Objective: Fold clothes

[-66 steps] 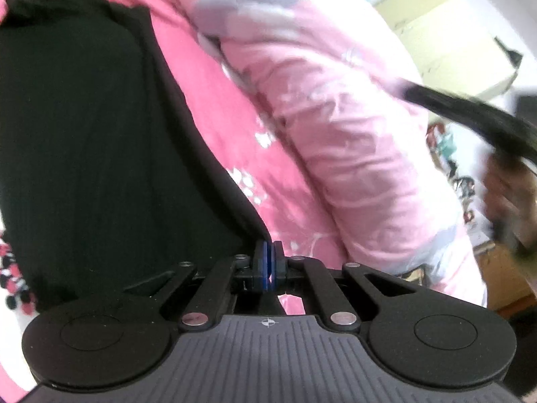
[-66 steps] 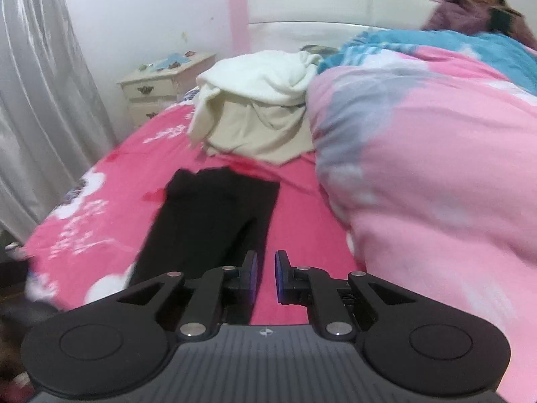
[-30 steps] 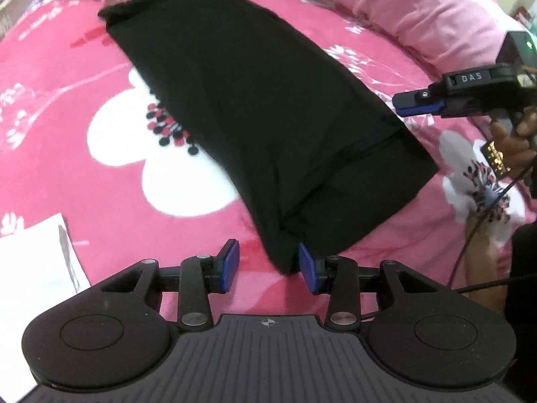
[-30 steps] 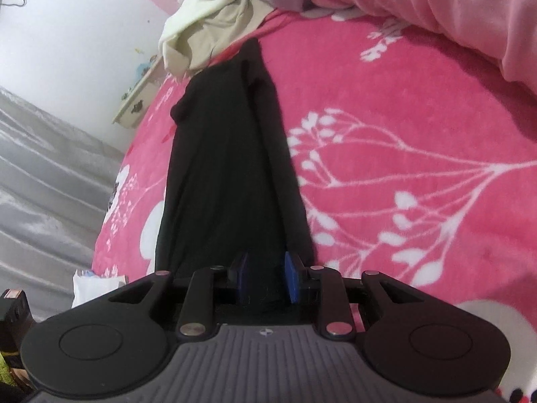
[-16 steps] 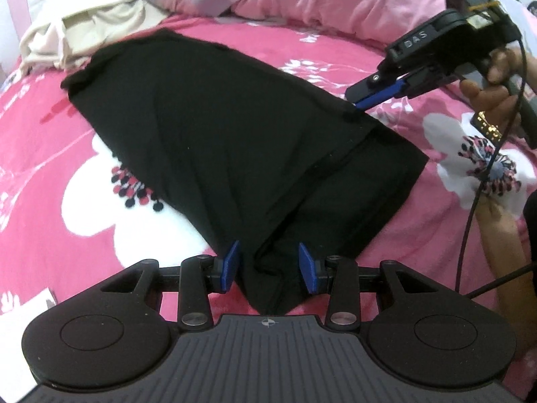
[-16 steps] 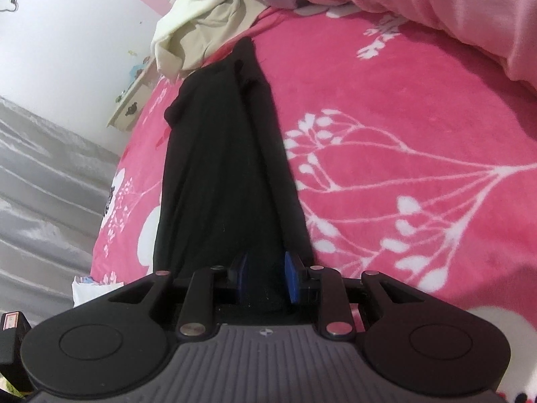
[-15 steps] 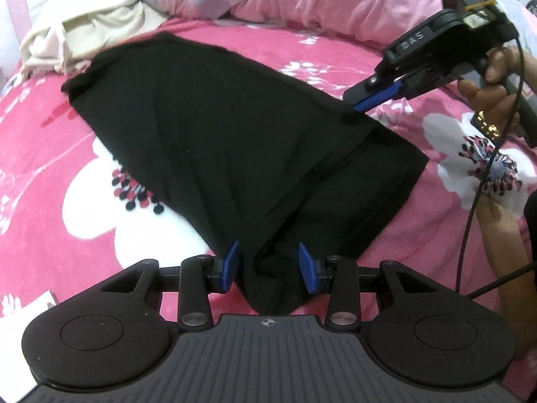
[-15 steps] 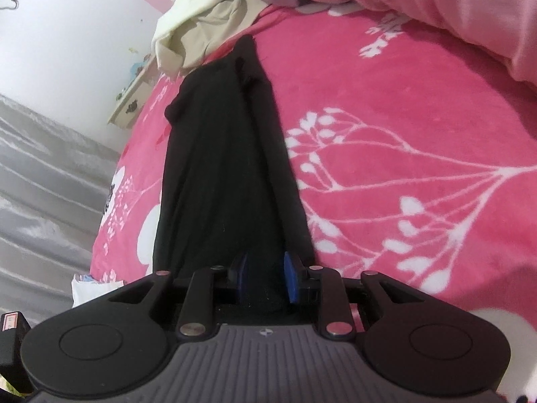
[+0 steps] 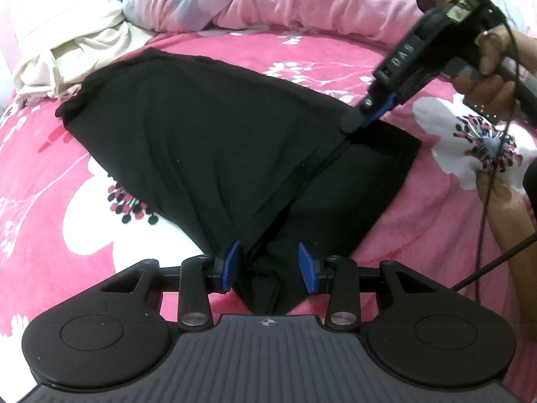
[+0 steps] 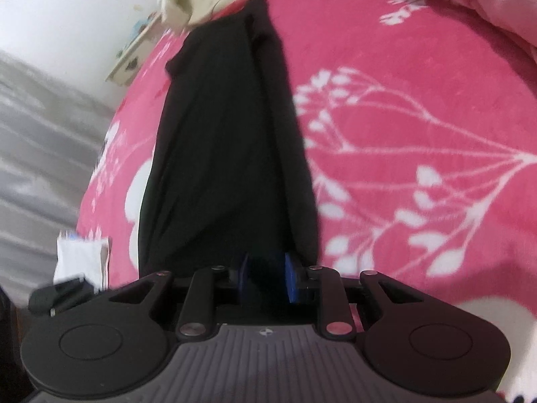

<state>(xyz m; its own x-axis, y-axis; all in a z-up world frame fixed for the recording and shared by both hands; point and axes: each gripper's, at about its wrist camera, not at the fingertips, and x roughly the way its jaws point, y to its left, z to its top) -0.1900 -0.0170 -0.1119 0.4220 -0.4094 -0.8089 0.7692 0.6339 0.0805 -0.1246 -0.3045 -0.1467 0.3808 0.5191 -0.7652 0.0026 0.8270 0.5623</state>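
Left wrist view: one black garment (image 9: 214, 147) lies spread on a pink flowered bed (image 9: 50, 201). The left claw (image 9: 268, 265) stands partly open, its two blue pads astride the garment's near corner without pressing it. The right claw (image 9: 364, 117), held by one hand (image 9: 486, 74), pinches the far hem. One cream clothes pile (image 9: 70, 63) and one pink duvet (image 9: 285, 0) lie beyond.

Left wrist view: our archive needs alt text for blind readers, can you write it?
A black garment lies on a pink floral bedspread, its near corner between the open blue fingers of the left gripper. The right gripper, held in a hand, meets its far edge; cream clothes sit behind.
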